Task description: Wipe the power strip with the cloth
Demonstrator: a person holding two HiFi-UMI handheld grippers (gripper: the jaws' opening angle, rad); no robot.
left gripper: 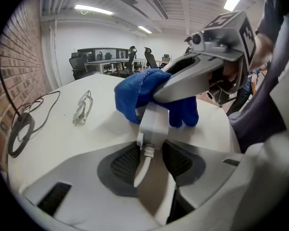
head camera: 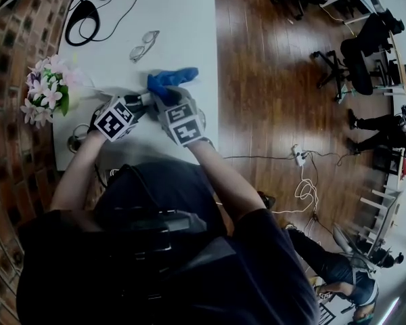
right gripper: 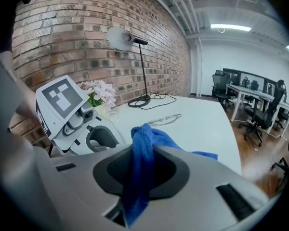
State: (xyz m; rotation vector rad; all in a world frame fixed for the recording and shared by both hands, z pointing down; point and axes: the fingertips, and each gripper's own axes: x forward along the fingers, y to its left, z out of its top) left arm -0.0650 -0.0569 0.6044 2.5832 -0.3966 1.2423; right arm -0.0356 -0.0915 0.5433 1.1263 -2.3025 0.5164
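Note:
In the left gripper view my left gripper [left gripper: 151, 152] is shut on the near end of the white power strip [left gripper: 155, 121], where its white cable leaves it. The blue cloth [left gripper: 135, 94] is draped over the far part of the strip. My right gripper [left gripper: 190, 81] reaches in from the right and lies on top of the cloth. In the right gripper view that gripper [right gripper: 144, 163] is shut on a bunched fold of the cloth [right gripper: 140, 153]. From the head view both grippers [head camera: 143, 101] [head camera: 162, 100] meet at the cloth [head camera: 170, 78] on the white table [head camera: 183, 19].
A pair of glasses [head camera: 143, 45] lies beyond the cloth. A black lamp base with coiled cable [head camera: 83, 13] stands at the far left corner. A pot of pink and white flowers [head camera: 47, 90] sits at the table's left edge by the brick wall. Wooden floor lies right.

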